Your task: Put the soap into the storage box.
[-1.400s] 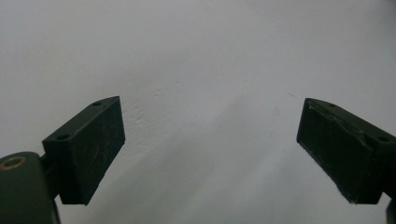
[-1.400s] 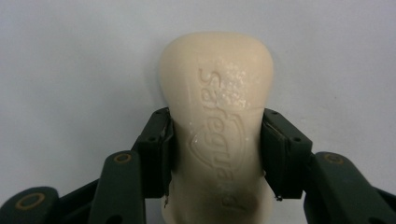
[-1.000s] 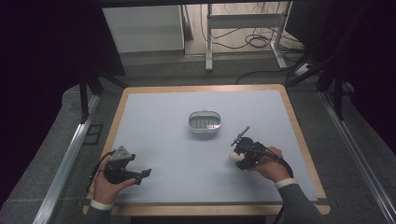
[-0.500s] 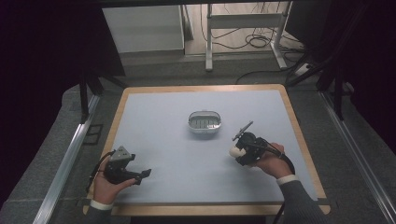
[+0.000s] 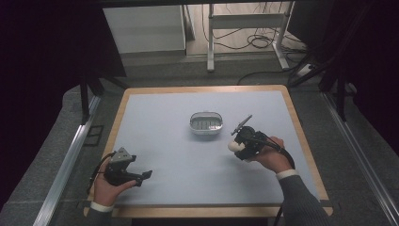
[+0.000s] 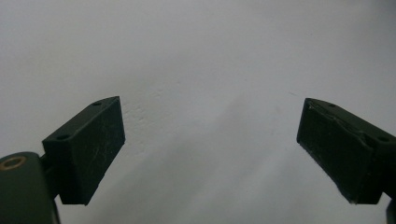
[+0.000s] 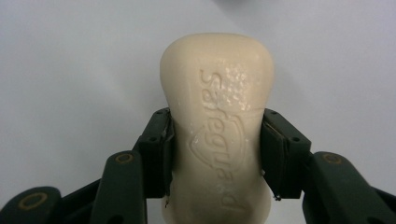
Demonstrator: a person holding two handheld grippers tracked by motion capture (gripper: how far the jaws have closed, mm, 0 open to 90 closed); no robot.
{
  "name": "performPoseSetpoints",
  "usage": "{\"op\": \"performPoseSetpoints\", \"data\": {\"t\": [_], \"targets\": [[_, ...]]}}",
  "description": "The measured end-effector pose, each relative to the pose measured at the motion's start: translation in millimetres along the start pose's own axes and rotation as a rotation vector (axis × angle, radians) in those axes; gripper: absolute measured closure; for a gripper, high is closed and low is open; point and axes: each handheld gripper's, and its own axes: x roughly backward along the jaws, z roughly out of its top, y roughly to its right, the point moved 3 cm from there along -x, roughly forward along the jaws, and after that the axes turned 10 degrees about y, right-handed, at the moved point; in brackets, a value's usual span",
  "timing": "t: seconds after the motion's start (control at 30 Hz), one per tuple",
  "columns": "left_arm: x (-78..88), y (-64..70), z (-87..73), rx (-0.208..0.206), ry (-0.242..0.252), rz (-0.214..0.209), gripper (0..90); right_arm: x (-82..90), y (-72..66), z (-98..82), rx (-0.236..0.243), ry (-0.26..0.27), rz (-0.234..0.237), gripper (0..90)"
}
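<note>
Two pads of my right gripper (image 7: pixel 215 154) clamp the soap (image 7: pixel 217 126) at its waist — held above the table (image 5: pixel 155 117), near the dish (image 5: pixel 206 123). Risk: a slick bar could squirt out if I tilt or squeeze. Left gripper (image 5: pixel 141 176) — jaws apart, nothing between, resting well apart. No obstacle shows between soap and dish.
</note>
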Motion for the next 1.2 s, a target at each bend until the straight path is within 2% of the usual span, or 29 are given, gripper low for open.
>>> {"op": "performPoseSetpoints", "data": {"t": [0.57, 0.7, 0.93, 1.2], "targets": [[-1.4, 1.0, -0.3, -0.003, -0.006, -0.003, 8.2, -1.3, 8.2, 16.5, 0.002, 0.026, 0.003, 49.5], [-0.5, 0.7, -0.1, -0.001, -0.001, -0.002, 8.2, -1.7, 9.7, 21.2, 0.011, 0.009, 0.011, 49.4], [-1.8, 1.5, -0.3, -0.003, -0.006, -0.006, 8.2, -1.0, 14.3, 26.3, 0.006, 0.015, 0.009, 49.5], [-1.2, 0.9, -0.1, -0.001, -0.005, -0.007, 8.2, -7.6, 17.9, 35.0, 0.006, 0.022, 0.021, 49.4]]}}
